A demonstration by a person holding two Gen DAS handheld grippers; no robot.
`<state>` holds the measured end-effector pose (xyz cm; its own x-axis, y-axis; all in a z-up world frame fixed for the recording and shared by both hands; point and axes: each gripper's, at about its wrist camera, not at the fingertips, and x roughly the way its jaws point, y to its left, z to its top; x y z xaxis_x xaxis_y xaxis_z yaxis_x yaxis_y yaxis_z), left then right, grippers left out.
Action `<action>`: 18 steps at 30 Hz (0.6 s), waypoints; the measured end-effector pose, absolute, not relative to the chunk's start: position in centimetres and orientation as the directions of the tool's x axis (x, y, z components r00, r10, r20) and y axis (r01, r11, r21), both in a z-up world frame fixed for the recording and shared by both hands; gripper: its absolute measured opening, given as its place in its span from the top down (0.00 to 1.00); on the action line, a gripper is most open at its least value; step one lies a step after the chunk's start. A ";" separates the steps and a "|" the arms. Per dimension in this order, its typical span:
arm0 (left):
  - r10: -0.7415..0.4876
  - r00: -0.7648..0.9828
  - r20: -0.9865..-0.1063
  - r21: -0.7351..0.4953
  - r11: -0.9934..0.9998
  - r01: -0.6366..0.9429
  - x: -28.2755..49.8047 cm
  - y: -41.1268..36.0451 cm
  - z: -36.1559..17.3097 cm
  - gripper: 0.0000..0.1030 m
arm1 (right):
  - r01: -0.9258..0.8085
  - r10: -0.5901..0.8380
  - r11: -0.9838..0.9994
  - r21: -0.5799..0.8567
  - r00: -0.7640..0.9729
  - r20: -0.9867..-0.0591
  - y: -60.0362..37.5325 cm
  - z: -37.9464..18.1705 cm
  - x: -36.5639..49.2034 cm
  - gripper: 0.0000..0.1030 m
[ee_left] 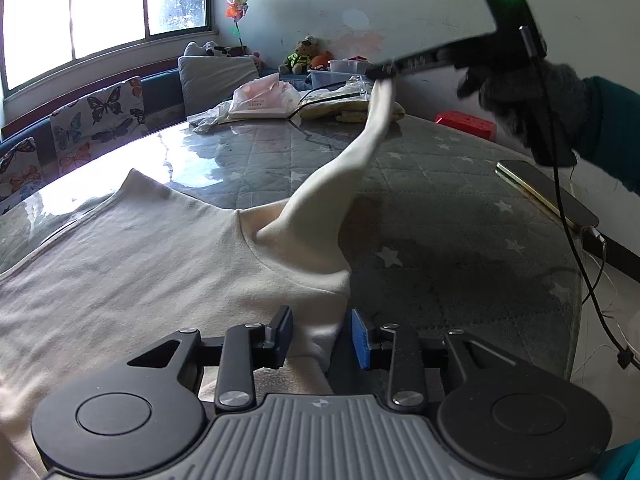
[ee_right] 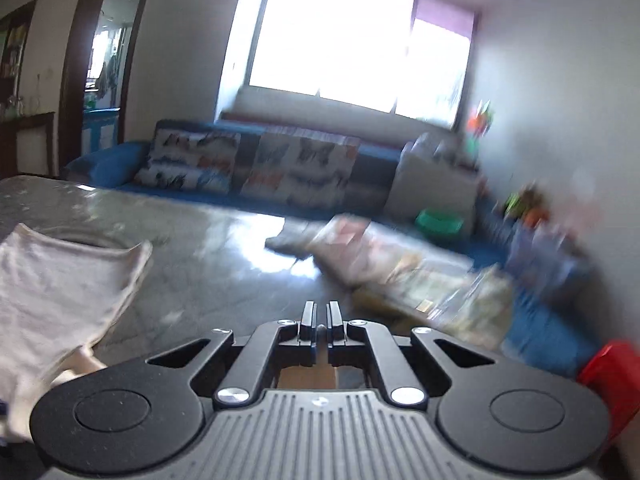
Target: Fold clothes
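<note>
**Sleeve raised over the table**

Here the glass-topped table bears a cream sweater lying flat. Its sleeve stretches up, pinched in the closed right gripper. Left gripper gapes around the side hem.

A cream long-sleeved top lies flat on the table, one sleeve stretched up off it

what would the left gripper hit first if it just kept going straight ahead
Likely the cream shirt: the open left gripper already straddles its side edge, and the fabric near the armpit lies directly ahead. Beyond that is the raised sleeve, though depth is unclear.
</note>
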<state>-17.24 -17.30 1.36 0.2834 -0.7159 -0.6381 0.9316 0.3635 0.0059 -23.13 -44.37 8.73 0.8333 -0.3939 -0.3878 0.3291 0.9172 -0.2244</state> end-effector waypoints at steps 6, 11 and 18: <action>-0.723 0.274 -0.634 0.009 0.348 0.938 -17.3 -17.6 1.4 0.63 | 0.438 -0.502 0.864 -0.248 0.711 -0.492 -48.0 5.5 -22.2 0.86; -0.727 0.264 -0.634 0.008 0.335 0.942 -17.4 -17.6 1.4 0.60 | 0.433 -0.438 0.888 -0.157 0.688 -0.578 -48.9 3.4 -22.1 0.86; -0.729 0.262 -0.632 0.004 0.334 0.942 -17.5 -17.5 1.3 0.56 | 0.251 -0.212 0.968 -0.026 0.754 -0.621 -45.0 2.9 -17.8 0.73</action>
<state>-17.51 -17.48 1.29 0.2615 -0.7293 -0.6322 0.9425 0.3343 0.0043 -17.81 -45.00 2.87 0.7543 -0.2123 -0.6212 0.2511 0.9676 -0.0258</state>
